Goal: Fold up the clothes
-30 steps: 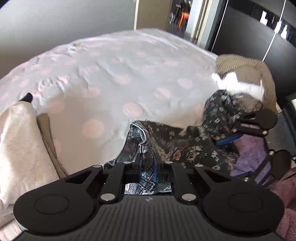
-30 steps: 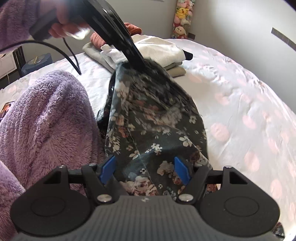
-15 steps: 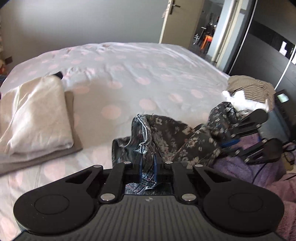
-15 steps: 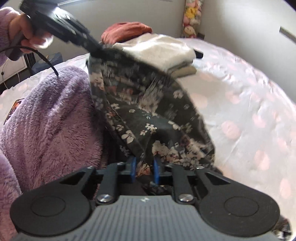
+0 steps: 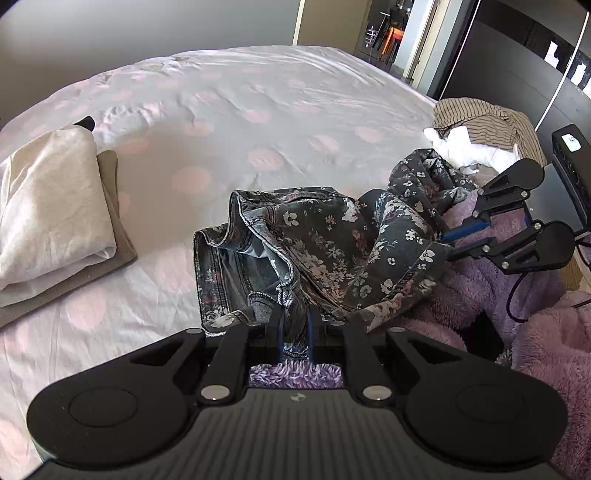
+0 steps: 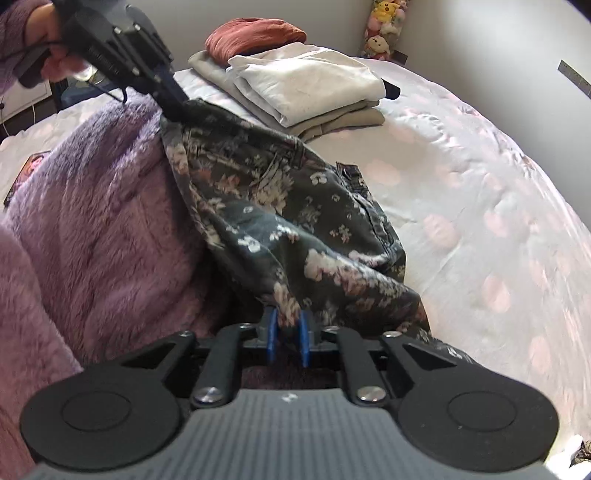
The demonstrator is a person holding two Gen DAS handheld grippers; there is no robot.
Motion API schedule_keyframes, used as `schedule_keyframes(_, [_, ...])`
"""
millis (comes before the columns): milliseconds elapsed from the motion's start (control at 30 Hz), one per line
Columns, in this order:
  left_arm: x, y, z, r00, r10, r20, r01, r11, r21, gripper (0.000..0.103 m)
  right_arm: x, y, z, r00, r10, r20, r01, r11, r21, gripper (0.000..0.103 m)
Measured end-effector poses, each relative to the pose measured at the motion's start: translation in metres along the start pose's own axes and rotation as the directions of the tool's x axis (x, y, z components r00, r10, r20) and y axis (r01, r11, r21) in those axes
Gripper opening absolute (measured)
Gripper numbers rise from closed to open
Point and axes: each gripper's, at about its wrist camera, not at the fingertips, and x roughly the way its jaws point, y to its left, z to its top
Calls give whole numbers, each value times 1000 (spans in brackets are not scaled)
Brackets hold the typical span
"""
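Note:
Dark floral trousers (image 5: 332, 240) hang in a crumpled band between both grippers, partly resting on the spotted bed sheet (image 5: 221, 110). My left gripper (image 5: 295, 325) is shut on a bunched edge near the waistband. In the right wrist view it (image 6: 173, 107) holds the far top end of the trousers (image 6: 295, 206), in a person's hand. My right gripper (image 6: 288, 332) pinches a fold of the floral cloth between its blue pads, and its jaws are opening slightly. The left wrist view shows it (image 5: 447, 243) at the trousers' right end.
A folded stack of cream and beige clothes (image 5: 55, 206) (image 6: 306, 81) lies on the bed, with a red item (image 6: 255, 35) behind it. An unfolded striped and white pile (image 5: 480, 118) sits at the bed's right edge. Purple fluffy fabric (image 6: 92, 221) fills the near side.
My right gripper, open around the cloth a second ago, has closed on a fold. The left gripper has carried its end sideways and lower, and the trousers now sag onto the sheet.

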Motion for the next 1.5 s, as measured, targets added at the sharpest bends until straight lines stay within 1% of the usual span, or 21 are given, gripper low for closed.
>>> schedule_keyframes(33, [1,0,1,1000,3,-4,-3,1000,3,10,-1,-1,-4,1000,-18,-6,18,1000,-9,35])
schedule_keyframes(133, [2,-2,2,1000,10,-16,-10,1000,15,10,-4,-9,-16,997,-77,-31,76,996,-39,35])
schedule_keyframes(267, [2,-4,3,999,27,-28,-27,999,24,10,-3,-25,-28,991,-117,-62,111,990,-90,35])
schedule_keyframes(400, [3,-6,3,998,44,-37,-44,999,16,10,-2,-42,-33,982,-167,-92,147,971,-189,35])
schedule_keyframes(467, [4,-7,4,998,51,-39,-50,999,13,10,3,-53,-31,974,-191,-121,155,953,-261,37])
schedule_keyframes(533, [3,-7,5,998,58,-38,-58,998,7,10,10,-67,-33,962,-221,-161,161,935,-316,46])
schedule_keyframes(600, [3,-6,6,997,71,-32,-71,997,-5,10,19,-85,-36,945,-254,-204,171,920,-352,48])
schedule_keyframes(700, [2,-3,7,995,101,-15,-101,995,-24,10,26,-128,-49,913,-296,-282,210,931,-297,48])
schedule_keyframes(733, [1,-2,8,994,110,-11,-110,993,-29,10,26,-146,-55,902,-304,-307,230,939,-255,48])
schedule_keyframes(800, [1,4,10,992,127,-8,-127,991,-41,10,21,-183,-69,882,-311,-355,277,950,-144,48])
schedule_keyframes(867, [2,11,13,990,142,-12,-142,988,-54,10,14,-220,-84,866,-303,-398,325,946,-13,48])
schedule_keyframes(933, [5,17,16,987,159,-21,-160,985,-65,10,2,-252,-102,871,-269,-412,353,924,144,48])
schedule_keyframes(1033, [10,27,21,983,179,-30,-181,980,-79,9,-12,-284,-131,890,-203,-408,357,867,348,48])
schedule_keyframes(1100, [13,30,25,981,193,-35,-195,978,-78,9,-10,-295,-149,895,-163,-415,351,833,429,48])
schedule_keyframes(1200, [15,32,29,977,208,-42,-211,975,-73,9,2,-293,-172,893,-107,-437,343,790,508,48])
schedule_keyframes(1267, [15,33,31,975,218,-42,-221,972,-78,9,10,-289,-183,894,-64,-443,326,771,547,48])
schedule_keyframes(1300, [15,34,31,974,224,-41,-226,971,-82,9,13,-285,-188,892,-41,-449,318,763,562,47])
schedule_keyframes(1333, [15,35,33,973,229,-39,-232,969,-88,9,16,-282,-193,890,-28,-456,316,758,570,41])
schedule_keyframes(1367, [15,36,35,972,234,-35,-236,967,-100,9,17,-279,-195,887,-28,-461,319,758,568,30])
schedule_keyframes(1400, [15,38,38,971,239,-31,-241,964,-112,9,16,-277,-197,884,-36,-466,328,758,564,4])
schedule_keyframes(1500, [14,43,47,966,258,-13,-258,956,-141,8,3,-284,-190,873,-158,-461,414,741,529,3])
